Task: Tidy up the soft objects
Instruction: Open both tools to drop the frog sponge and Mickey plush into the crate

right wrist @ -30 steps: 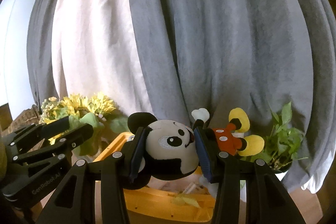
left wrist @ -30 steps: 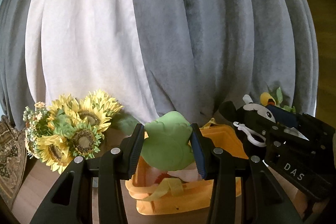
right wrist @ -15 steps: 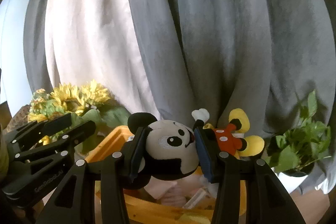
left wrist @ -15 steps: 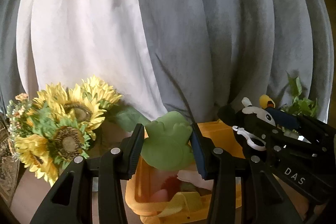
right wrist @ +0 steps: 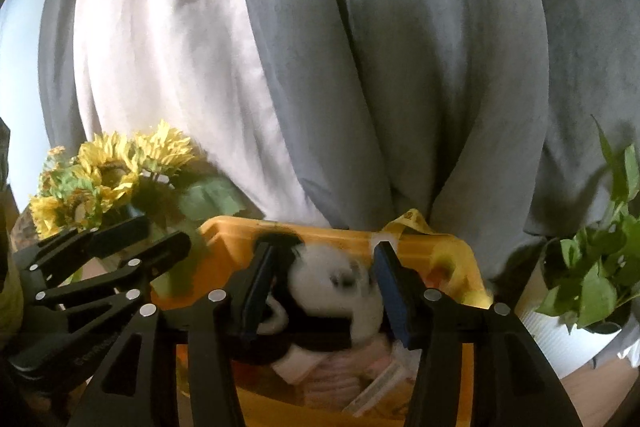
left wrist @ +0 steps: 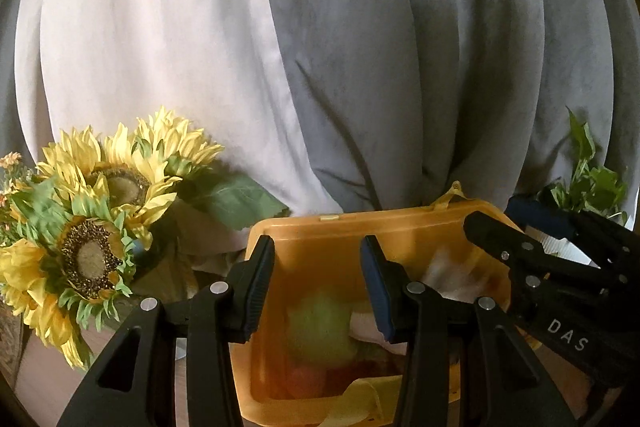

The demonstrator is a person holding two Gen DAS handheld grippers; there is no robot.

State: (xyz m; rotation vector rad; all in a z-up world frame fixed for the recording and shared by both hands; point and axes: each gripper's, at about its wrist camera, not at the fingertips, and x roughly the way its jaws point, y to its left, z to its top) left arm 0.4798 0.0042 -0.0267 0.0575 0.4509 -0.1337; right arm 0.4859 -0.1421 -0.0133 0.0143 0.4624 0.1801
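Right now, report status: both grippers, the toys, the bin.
Left gripper open, empty, over orange bin. Green plush blurred, inside bin. Right gripper open, mouse plush blurred between its fingers, over the bin. Nothing in the way.

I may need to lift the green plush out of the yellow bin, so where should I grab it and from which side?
Come from above, through the open top of the yellow bin, since its walls close off every side. Pinch across the rounded upper bulge of the green plush, which faces up and looks narrow enough to span. The plush is blurred, so finer features cannot be told.
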